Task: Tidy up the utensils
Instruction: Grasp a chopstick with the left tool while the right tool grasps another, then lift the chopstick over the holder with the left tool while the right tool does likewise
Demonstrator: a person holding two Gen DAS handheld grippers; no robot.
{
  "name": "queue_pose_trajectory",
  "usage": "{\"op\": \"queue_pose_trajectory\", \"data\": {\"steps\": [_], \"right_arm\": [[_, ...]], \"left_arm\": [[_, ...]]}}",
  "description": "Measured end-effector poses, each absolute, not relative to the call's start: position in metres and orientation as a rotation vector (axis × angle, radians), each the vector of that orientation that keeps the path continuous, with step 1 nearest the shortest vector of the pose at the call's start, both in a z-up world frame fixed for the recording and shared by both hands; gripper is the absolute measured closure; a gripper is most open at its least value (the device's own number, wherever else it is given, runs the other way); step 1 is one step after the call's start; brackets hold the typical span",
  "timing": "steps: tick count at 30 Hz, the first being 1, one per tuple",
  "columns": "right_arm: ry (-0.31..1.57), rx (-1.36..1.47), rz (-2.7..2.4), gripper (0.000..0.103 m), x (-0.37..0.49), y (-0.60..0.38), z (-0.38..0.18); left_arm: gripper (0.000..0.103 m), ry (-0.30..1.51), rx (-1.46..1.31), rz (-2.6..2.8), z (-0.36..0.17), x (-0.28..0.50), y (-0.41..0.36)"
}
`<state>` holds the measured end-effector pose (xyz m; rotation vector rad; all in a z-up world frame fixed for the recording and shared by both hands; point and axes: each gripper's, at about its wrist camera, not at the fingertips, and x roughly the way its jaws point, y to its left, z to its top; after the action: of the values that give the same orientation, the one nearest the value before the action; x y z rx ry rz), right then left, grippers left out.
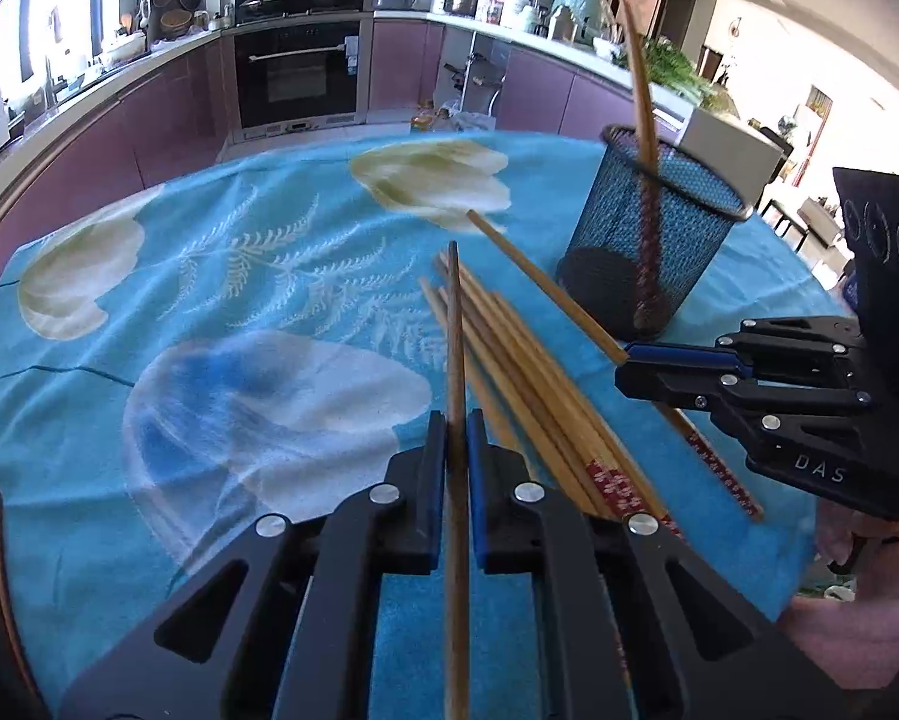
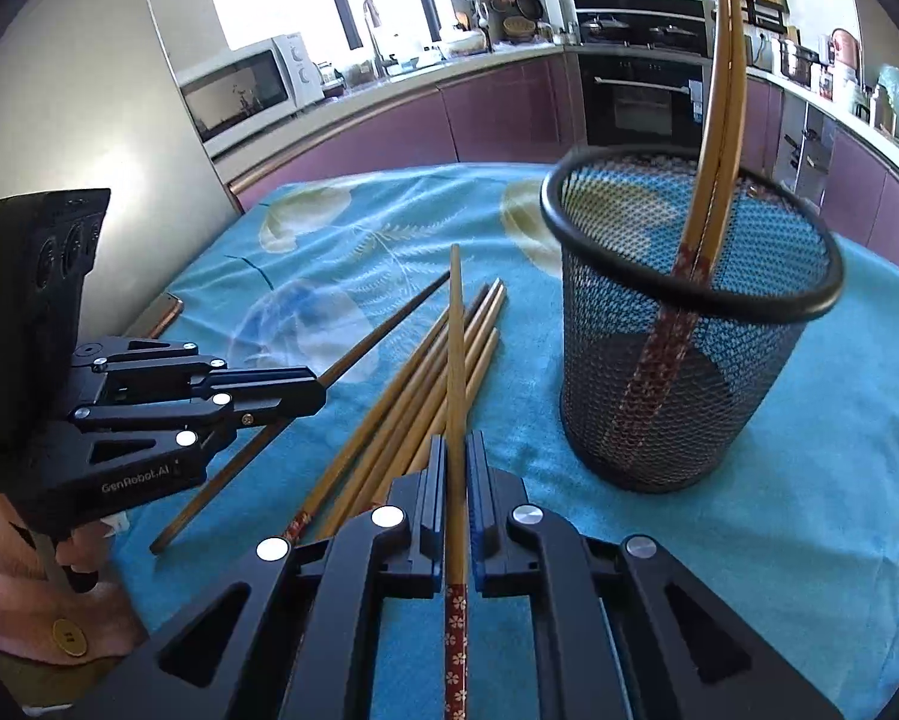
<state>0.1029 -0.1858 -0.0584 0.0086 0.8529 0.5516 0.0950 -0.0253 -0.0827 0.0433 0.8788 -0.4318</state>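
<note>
My left gripper (image 1: 454, 426) is shut on one wooden chopstick (image 1: 454, 330) that points away over the table. My right gripper (image 2: 455, 450) is shut on another chopstick (image 2: 457, 348), whose red flowered end runs back between the fingers. Each gripper shows in the other's view, the right gripper (image 1: 623, 369) on the right and the left gripper (image 2: 320, 387) on the left. Several loose chopsticks (image 1: 521, 372) (image 2: 401, 402) lie in a pile between them. A black mesh holder (image 1: 659, 228) (image 2: 749, 360) stands upright beyond the pile, with two chopsticks (image 2: 719, 90) leaning inside.
A blue flowered tablecloth (image 1: 209, 300) covers the round table. A flat copper-edged object (image 2: 164, 312) lies at the table's left edge. A person's hand and sleeve (image 2: 41, 612) show behind the left gripper. Purple kitchen cabinets and an oven (image 1: 299, 72) stand beyond the table.
</note>
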Motion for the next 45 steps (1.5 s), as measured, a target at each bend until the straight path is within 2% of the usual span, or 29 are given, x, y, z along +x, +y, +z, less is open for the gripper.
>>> {"op": "queue_pose_trajectory", "data": {"steps": [19, 34, 40, 45], "right_arm": [[0.572, 0.083, 0.529, 0.097, 0.081, -0.23, 0.022], [0.408, 0.071, 0.461, 0.097, 0.085, -0.266, 0.085], [0.382, 0.084, 0.431, 0.097, 0.097, -0.272, 0.083], [0.389, 0.119, 0.413, 0.097, 0.112, -0.273, 0.073]], "left_arm": [[0.095, 0.608, -0.098, -0.667, 0.024, 0.073, -0.021], [0.095, 0.425, -0.126, -0.709, 0.09, 0.102, -0.058], [0.095, 0.413, -0.102, -0.695, 0.096, 0.113, -0.076], [0.095, 0.469, -0.06, -0.666, 0.074, 0.128, -0.09]]}}
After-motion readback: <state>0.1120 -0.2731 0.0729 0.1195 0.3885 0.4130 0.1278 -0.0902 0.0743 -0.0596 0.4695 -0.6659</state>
